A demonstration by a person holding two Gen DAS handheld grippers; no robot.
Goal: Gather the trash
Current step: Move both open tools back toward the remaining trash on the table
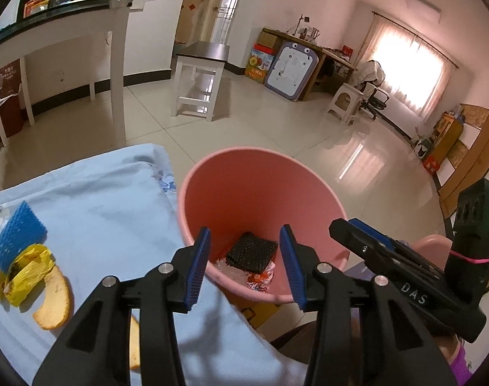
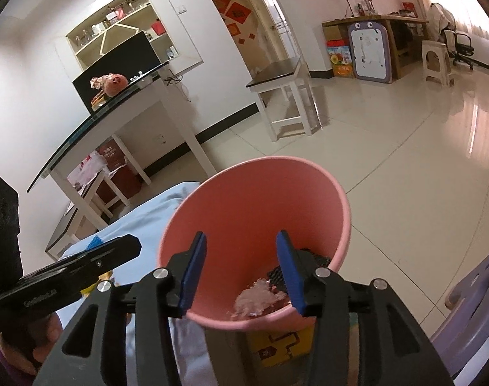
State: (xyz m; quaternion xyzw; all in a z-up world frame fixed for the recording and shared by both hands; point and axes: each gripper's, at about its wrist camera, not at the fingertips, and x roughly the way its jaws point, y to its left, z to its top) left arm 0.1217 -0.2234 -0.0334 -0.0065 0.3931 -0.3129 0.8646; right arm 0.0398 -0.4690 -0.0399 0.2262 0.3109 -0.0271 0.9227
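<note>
A pink bin point(image 1: 260, 186) stands beside a surface covered by a light blue cloth point(image 1: 99, 212). Inside it lie a black mesh pad point(image 1: 250, 252) and crumpled wrappers point(image 1: 258, 278). My left gripper point(image 1: 246, 268) hangs open over the bin's near rim, nothing between its blue pads. On the cloth at the left lie a blue sponge point(image 1: 17, 236), a yellow wrapper point(image 1: 27, 265) and a banana peel point(image 1: 56, 302). In the right wrist view my right gripper point(image 2: 241, 273) is open and empty above the pink bin point(image 2: 254, 199), where clear crumpled plastic point(image 2: 258, 299) lies.
Glossy tiled floor point(image 1: 276, 128) stretches beyond the bin. A white glass-topped table point(image 1: 115, 32) and a white stool point(image 1: 199, 74) stand further back. A yellow box point(image 2: 283, 344) sits under the bin. A desk, a drawing board and a chair line the far wall.
</note>
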